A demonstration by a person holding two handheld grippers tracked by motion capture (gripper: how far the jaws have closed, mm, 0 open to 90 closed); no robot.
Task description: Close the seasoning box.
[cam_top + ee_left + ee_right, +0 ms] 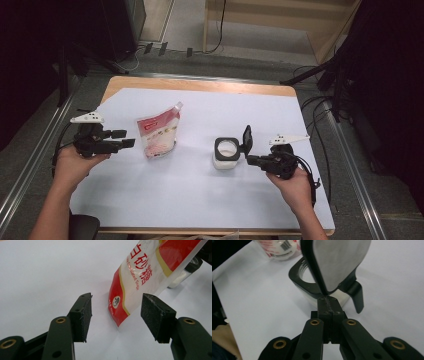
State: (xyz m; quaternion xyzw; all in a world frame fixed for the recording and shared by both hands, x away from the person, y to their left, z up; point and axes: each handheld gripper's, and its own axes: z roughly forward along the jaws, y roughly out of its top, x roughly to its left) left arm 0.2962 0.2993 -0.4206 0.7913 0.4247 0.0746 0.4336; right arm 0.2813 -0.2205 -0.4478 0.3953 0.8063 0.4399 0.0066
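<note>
White paper (190, 190) is covering the table; the sugar pouch (159, 134) is lying left of the jar (226, 154). The left gripper (129, 138), jaws apart, is pointing at the pouch. The right gripper (248, 159), jaws together, is sitting beside the jar's raised lid (247, 137).

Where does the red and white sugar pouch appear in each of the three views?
High view: the sugar pouch lies left of centre on the white sheet, beside the left gripper.
Left gripper view: the pouch sits upper right, just beyond the open jaws.
Right gripper view: its barcoded end shows at the top left.
Shared landmark: the black-lidded jar.
</note>
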